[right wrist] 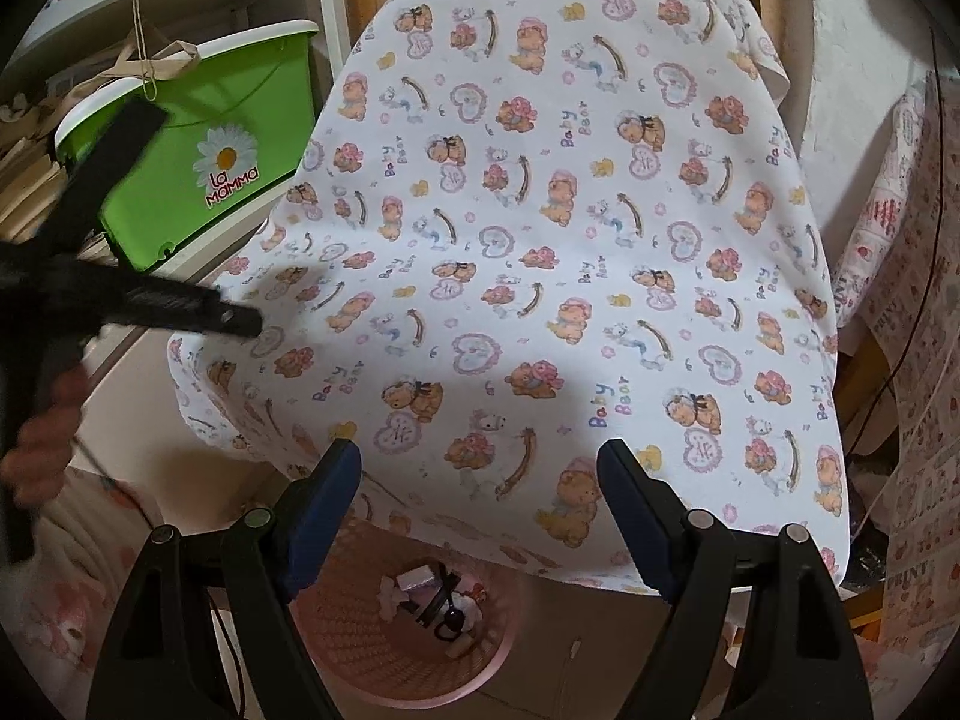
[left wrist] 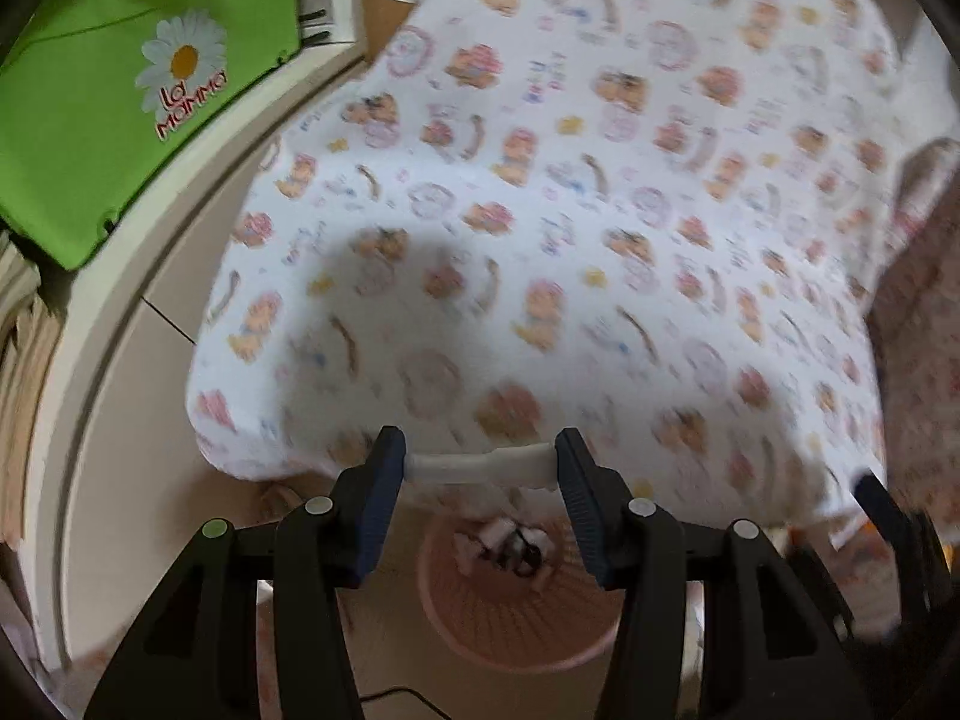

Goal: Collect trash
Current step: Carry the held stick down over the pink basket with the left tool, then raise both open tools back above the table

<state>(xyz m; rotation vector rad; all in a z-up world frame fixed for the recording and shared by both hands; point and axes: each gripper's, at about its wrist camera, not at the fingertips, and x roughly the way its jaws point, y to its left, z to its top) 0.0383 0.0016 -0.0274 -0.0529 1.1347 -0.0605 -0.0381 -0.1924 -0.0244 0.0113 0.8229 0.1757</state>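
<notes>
A: Left gripper [left wrist: 480, 468] is clamped on a white tube-like scrap [left wrist: 480, 467], its long axis running crosswise from pad to pad, right above the pink basket [left wrist: 516, 630]

B: Right gripper [right wrist: 480, 510] gapes open, nothing in it. Green tub [right wrist: 198, 138] reads "La Mamma", the tablecloth [right wrist: 540, 240] "Baby Bear"

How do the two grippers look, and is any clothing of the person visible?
Both grippers, left gripper and right gripper, look alike: black angular frames with triangular cut-outs, round pale pivot pins, and dark blue ribbed pads on the inner face of each finger. No cable on them can be made out. At the lower left of the right view lies pale cloth with a pink pattern, perhaps clothing; I cannot tell.
</notes>
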